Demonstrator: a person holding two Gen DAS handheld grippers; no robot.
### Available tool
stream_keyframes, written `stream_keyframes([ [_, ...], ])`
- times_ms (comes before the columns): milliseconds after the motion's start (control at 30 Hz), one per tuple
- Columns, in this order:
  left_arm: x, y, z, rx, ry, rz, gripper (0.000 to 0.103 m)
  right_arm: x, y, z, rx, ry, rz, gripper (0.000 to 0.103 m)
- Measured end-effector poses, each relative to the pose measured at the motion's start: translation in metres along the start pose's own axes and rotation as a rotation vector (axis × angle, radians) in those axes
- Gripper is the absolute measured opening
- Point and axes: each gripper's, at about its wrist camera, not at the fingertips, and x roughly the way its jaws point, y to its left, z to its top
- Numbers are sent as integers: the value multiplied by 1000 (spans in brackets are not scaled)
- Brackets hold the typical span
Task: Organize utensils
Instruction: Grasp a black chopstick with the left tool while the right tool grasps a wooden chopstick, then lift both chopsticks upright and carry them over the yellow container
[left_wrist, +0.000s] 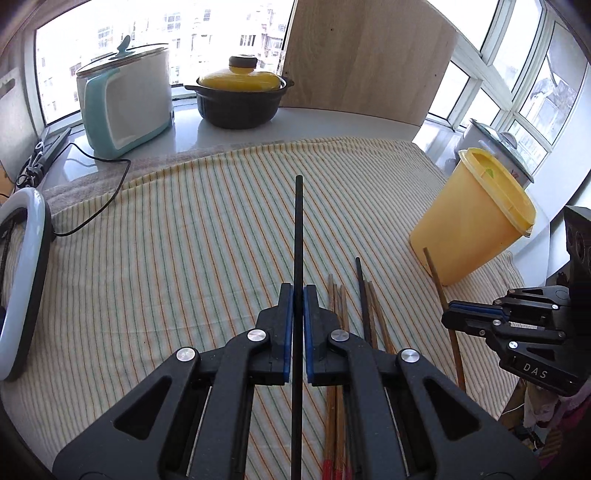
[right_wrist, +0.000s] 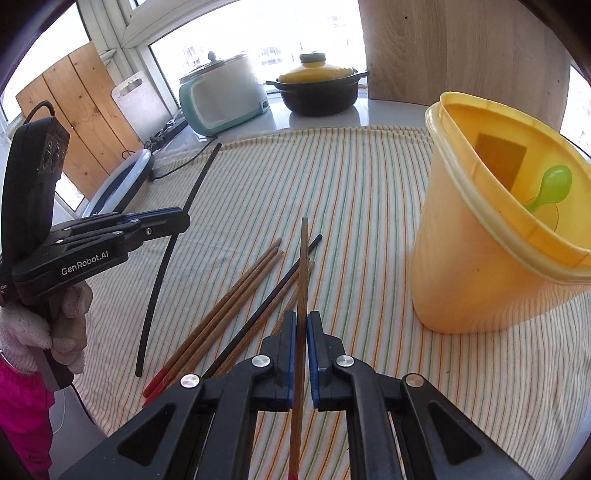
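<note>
My left gripper (left_wrist: 298, 291) is shut on a black chopstick (left_wrist: 298, 229) that points forward above the striped cloth. It also shows in the right wrist view (right_wrist: 184, 218), with the black chopstick (right_wrist: 162, 266) hanging through it. My right gripper (right_wrist: 302, 319) is shut on a brown wooden chopstick (right_wrist: 304, 258); it also shows in the left wrist view (left_wrist: 448, 314) with that chopstick (left_wrist: 441, 288). Several brown chopsticks (right_wrist: 229, 310) and one black chopstick (right_wrist: 273, 291) lie on the cloth between the grippers. A yellow plastic container (right_wrist: 480, 240) stands at the right with a green spoon (right_wrist: 550, 188) inside.
A striped cloth (right_wrist: 351, 184) covers the table. At the back stand a teal and white cooker (left_wrist: 125, 99) and a black pot with a yellow lid (left_wrist: 240, 96). A cable (left_wrist: 103, 184) and a ring light (left_wrist: 22, 280) lie at the left. A wooden board (left_wrist: 369, 55) leans behind.
</note>
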Motion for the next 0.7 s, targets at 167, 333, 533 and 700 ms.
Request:
stream_keyframes([
  [167,-33,1,1,-40,-87,-21,3,-21,-2,1,1,-70,25,4],
  [333,-60,-6,-1,-48,-161,-25,3,-43,-4,-2,-7,-148,33,4],
  [533,-81,-16,-5,-52,-203,-33,3,-62,-5,-3,-19,-224,41,3],
  [700,-98,-29,-4,-41,-253,-26,3,-77,-5,-5,-26,-278,51,3],
])
